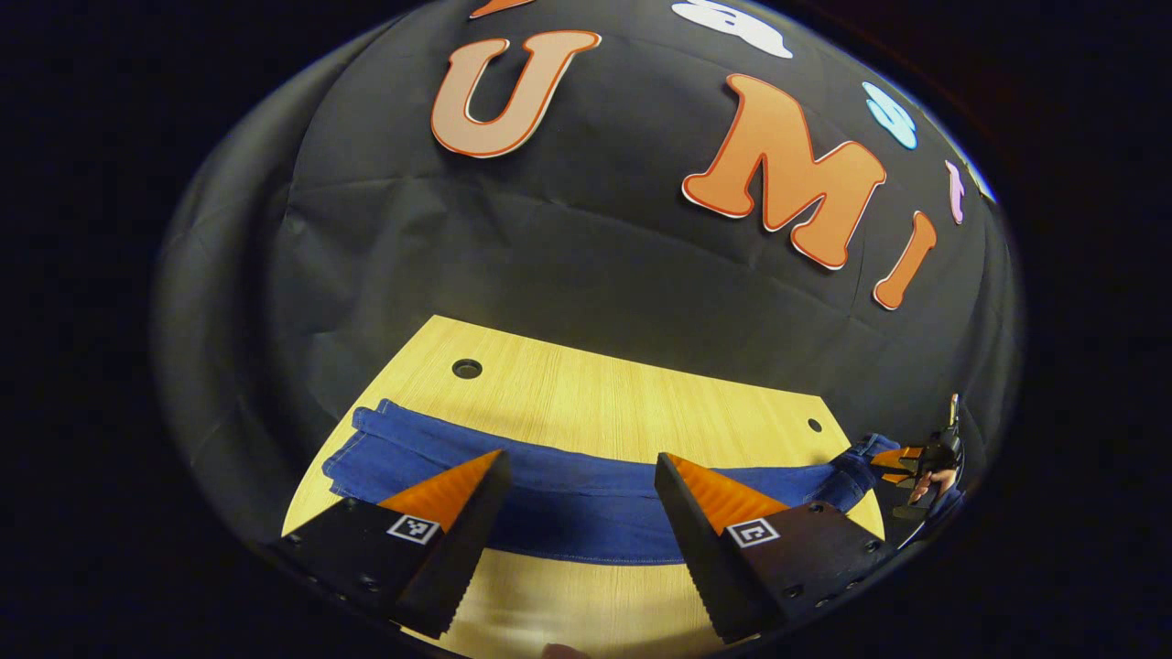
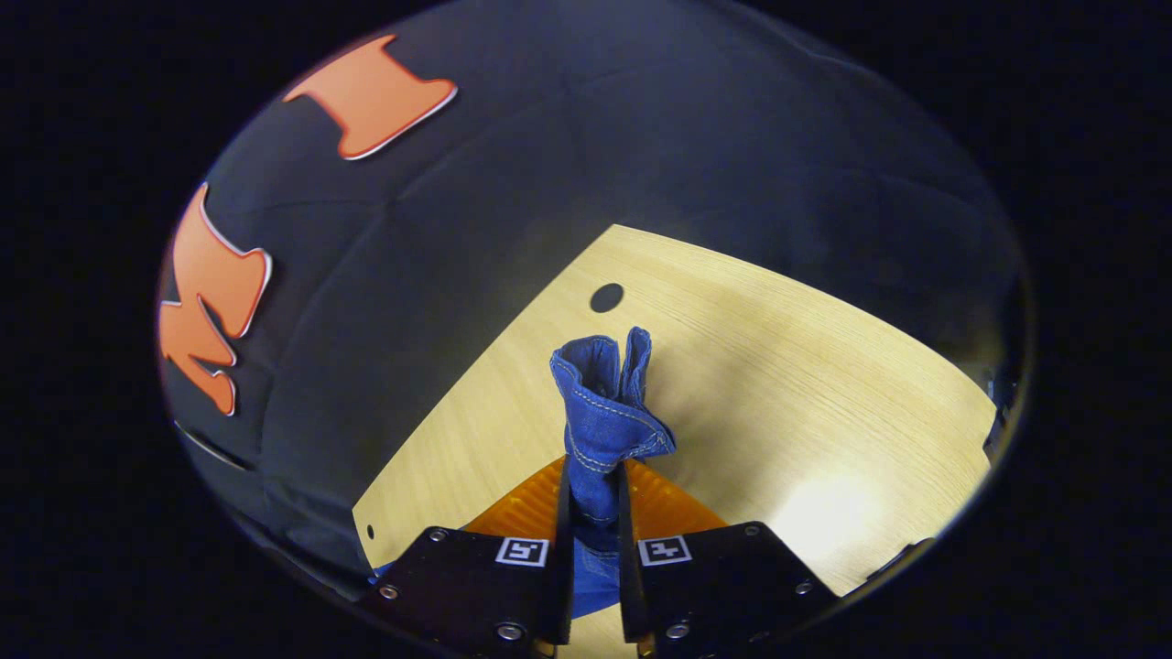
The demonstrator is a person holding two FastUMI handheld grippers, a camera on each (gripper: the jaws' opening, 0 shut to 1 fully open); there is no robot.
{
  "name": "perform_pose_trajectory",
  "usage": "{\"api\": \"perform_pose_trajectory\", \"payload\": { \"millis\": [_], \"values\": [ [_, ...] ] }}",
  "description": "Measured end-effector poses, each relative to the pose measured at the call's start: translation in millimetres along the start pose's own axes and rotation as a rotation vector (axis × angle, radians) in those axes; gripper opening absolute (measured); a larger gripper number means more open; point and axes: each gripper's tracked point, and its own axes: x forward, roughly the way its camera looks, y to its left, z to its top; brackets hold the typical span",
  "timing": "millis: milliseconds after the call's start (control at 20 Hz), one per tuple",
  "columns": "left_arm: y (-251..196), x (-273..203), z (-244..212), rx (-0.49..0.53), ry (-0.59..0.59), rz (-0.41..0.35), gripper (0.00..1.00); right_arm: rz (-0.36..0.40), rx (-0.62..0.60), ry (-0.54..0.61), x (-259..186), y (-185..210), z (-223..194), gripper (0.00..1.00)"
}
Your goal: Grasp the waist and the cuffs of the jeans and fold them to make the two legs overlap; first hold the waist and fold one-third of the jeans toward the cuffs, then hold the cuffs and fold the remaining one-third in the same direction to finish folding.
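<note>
Across the wooden table (image 1: 586, 384) the jeans (image 1: 568, 499) lie as one long band, the right gripper (image 2: 593, 499) clamped on a bunched end (cuff or waist, unclear) while the left gripper (image 1: 581, 490) hovers wide open, empty; pulling one-sided could drag the legs out of alignment.

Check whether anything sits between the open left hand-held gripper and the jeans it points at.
Nothing visible does. The left hand-held gripper is open over the jeans, which lie in a band across the wooden table, with bare wood around them. The right hand-held gripper is shut on one end of the denim.
</note>
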Motion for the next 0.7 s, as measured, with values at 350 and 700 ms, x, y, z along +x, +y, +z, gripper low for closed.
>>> {"api": "perform_pose_trajectory", "payload": {
  "millis": [350,700],
  "values": [
    [25.0,-7.6,-2.2,-0.032,-0.004,0.015,0.98,0.142,-0.151,-0.010,-3.7,17.8,8.5,0.22],
    [58.6,-18.8,-14.7,-0.077,0.003,0.047,0.98,0.250,-0.292,0.050,9.3,32.5,3.8,0.22]
  ]
}}
